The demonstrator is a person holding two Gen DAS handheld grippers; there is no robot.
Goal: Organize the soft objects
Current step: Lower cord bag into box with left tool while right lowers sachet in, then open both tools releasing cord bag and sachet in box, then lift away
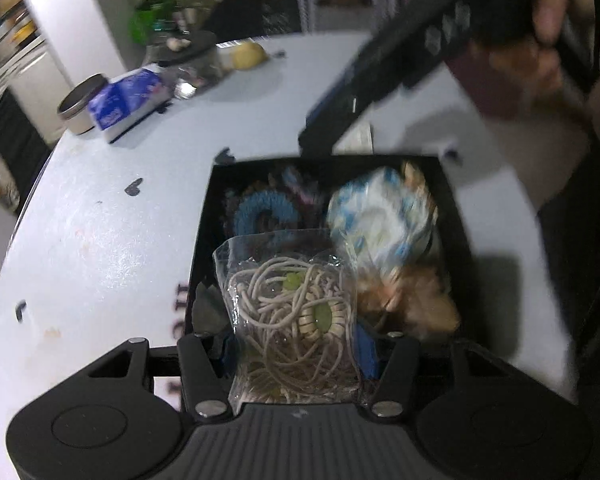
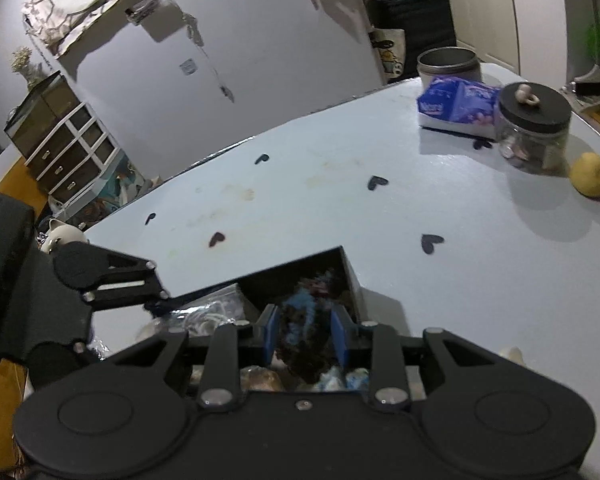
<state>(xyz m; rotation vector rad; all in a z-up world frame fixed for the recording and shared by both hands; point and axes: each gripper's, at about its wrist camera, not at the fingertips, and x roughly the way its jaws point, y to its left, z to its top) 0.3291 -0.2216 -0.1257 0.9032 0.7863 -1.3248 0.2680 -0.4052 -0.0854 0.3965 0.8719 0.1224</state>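
1. Left gripper (image 1: 296, 344): fingers pinched a clear bag of cream cord (image 1: 292, 312), held over the black box (image 1: 452, 216), presumably to drop it in with the rest.
2. Right gripper (image 2: 305, 336): blue pads (image 2: 271, 334) pressed on a dark knitted piece (image 2: 306, 344) (blurred; blue yarn showing), just above the box.
3. Box contents: blue-and-white cloth bundle (image 1: 384, 220) at 1 o'clock, blue crochet ring (image 1: 264, 210) at 11, tan fluff (image 1: 416, 304) at 4, smeared.
4. Table (image 2: 420, 208): jar (image 2: 534, 128), lemon (image 2: 590, 174), tissue pack (image 2: 456, 106) at 2 o'clock, set aside.

White heart-dotted table (image 2: 460, 208) carries an open black box (image 2: 350, 268) at six o'clock; lidded glass jar (image 2: 534, 128), yellow lemon (image 2: 590, 174) at two.
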